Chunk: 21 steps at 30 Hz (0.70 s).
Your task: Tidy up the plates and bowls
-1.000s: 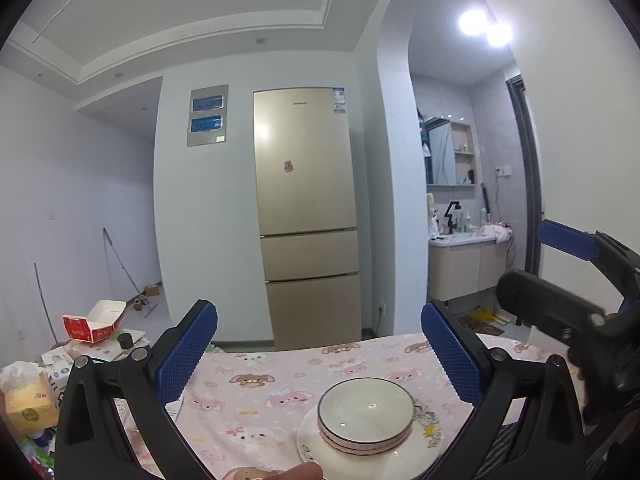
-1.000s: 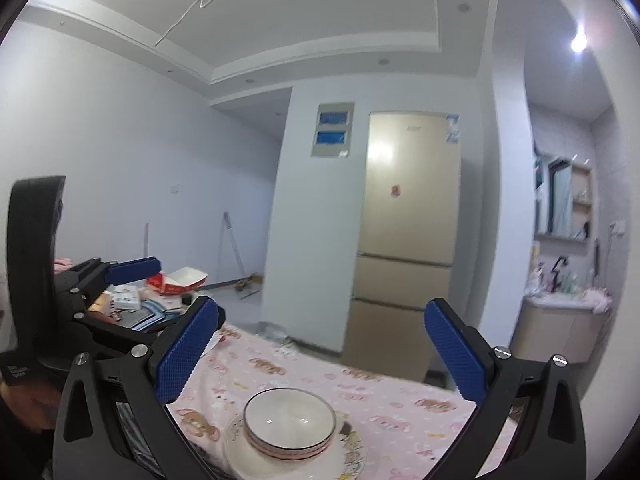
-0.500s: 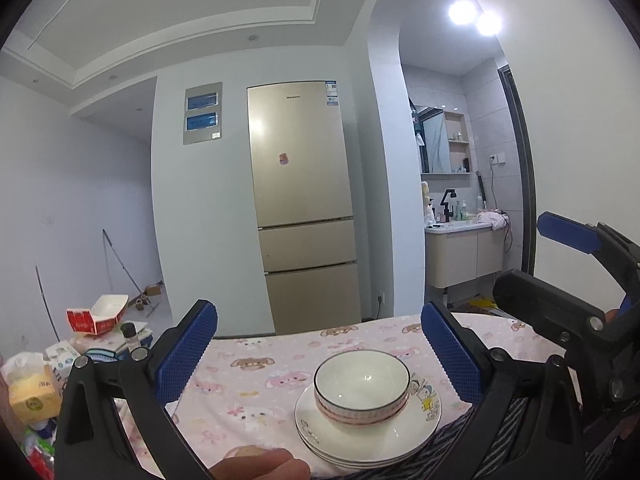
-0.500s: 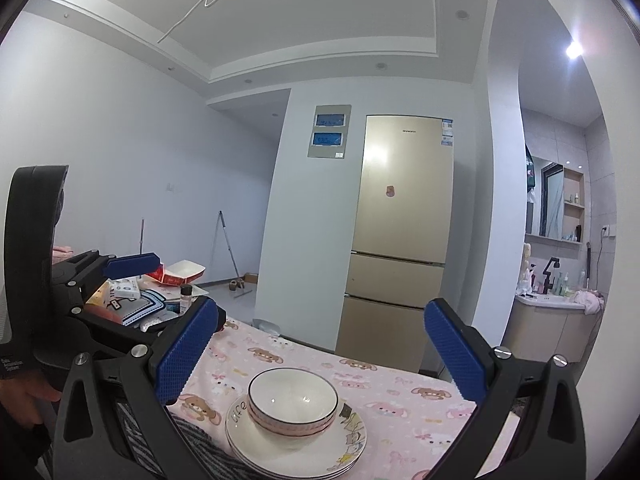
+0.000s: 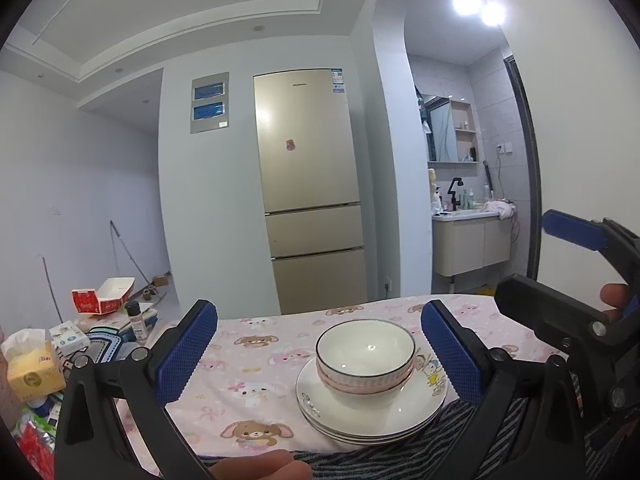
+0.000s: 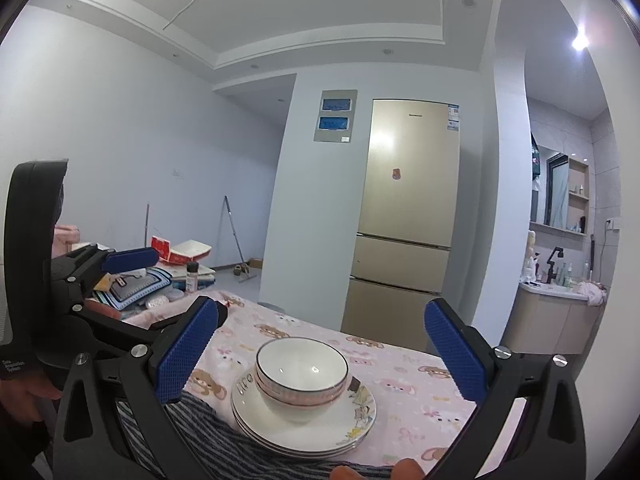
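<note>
Blue ribbed pads line both pairs of jaws, and both pairs stand wide apart with nothing between them. The left gripper (image 5: 318,350) and the right gripper (image 6: 320,354) each look onto the same stack: a white bowl (image 5: 365,356) with a dark rim line and pink band sits upright on a short pile of plates (image 5: 370,410). From either gripper the stack lies ahead and slightly low, framed between the pads but not touched. It leans a little right of centre for the left gripper, left of centre for the right, so neither is clearly nearer. The plates rest on a pink cartoon-print cloth (image 5: 256,368) over the surface, at its near edge beside a striped fabric (image 6: 192,428). The bowl is round, so no grasp axis matters; a rim pinch looks likeliest.
</note>
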{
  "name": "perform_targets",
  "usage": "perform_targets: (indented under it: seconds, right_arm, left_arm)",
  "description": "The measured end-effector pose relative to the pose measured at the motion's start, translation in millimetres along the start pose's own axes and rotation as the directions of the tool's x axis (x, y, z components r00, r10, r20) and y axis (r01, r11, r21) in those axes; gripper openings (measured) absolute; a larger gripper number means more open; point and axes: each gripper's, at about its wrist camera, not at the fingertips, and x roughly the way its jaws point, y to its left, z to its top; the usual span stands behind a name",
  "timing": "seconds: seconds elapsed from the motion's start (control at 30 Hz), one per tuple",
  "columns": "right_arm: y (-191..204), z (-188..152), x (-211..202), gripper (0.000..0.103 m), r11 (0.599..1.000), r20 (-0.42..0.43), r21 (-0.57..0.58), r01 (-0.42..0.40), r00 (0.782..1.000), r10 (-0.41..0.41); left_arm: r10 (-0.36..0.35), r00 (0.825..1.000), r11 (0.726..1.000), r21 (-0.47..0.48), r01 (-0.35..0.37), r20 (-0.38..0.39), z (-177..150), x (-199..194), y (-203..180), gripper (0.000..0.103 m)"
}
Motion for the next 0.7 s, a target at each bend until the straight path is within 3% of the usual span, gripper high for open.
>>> perform_targets:
  seconds: [0.23, 0.7]
  right_arm:
    - [-5, -18, 6, 0.103, 1.000, -0.049, 0.017, 0.022, 0.999, -0.021]
    - [-5, -34, 8, 0.103, 0.997, -0.061, 0.015, 0.069, 0.996, -0.068]
  left_arm:
    - [-0.005, 0.999, 1.000, 0.013, 0.005, -0.036, -17, 12, -4, 0.103]
    - [-0.025, 0.997, 1.000, 0.009, 0.026, -0.073, -37, 26, -3, 0.103]
